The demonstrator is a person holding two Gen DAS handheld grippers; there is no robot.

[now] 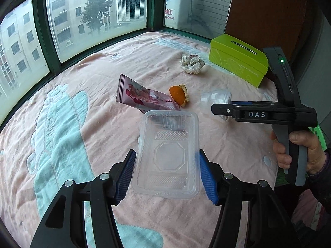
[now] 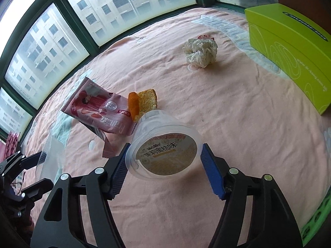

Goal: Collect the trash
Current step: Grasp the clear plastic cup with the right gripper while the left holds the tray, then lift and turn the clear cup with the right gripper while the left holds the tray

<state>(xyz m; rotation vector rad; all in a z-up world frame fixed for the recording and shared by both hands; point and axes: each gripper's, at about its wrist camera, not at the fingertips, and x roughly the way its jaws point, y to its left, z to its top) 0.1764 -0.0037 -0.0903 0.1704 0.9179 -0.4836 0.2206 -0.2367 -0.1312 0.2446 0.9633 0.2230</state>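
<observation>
A pink blanket [image 1: 99,95] with pale green motifs covers the whole surface below a green-framed window [image 1: 41,26]; every item lies on it or is held just above it.

A lime-green box [image 1: 238,62] stands at the far right edge, near the window corner.

Left gripper [image 1: 165,175] — its blue ribbed jaws press on the two long sides of a clear plastic tray [image 1: 167,155], which is held tilted, its open face toward the camera. In the right wrist view the same gripper [image 2: 44,167] appears at the lower left with the tray [image 2: 51,157] edge-on.

Right gripper [image 2: 165,167] — its jaws hold a clear plastic cup [image 2: 163,148] by the rim, at moderate width; the brown printed lid faces the camera and the cup body points away toward the blanket. In the left wrist view this gripper [image 1: 219,111] enters from the right, carried by a hand [image 1: 298,153] around its grey grip, with the cup [image 1: 215,101] at its tip.

A pink snack wrapper [image 2: 99,111] lies flat at centre-left, its near end just beside the cup in the right wrist view.

A crumpled tissue [image 2: 200,51] sits farther back, near the green box but apart from it.

An orange peel [image 2: 142,103] lies touching the wrapper's right edge, just behind the cup.
</observation>
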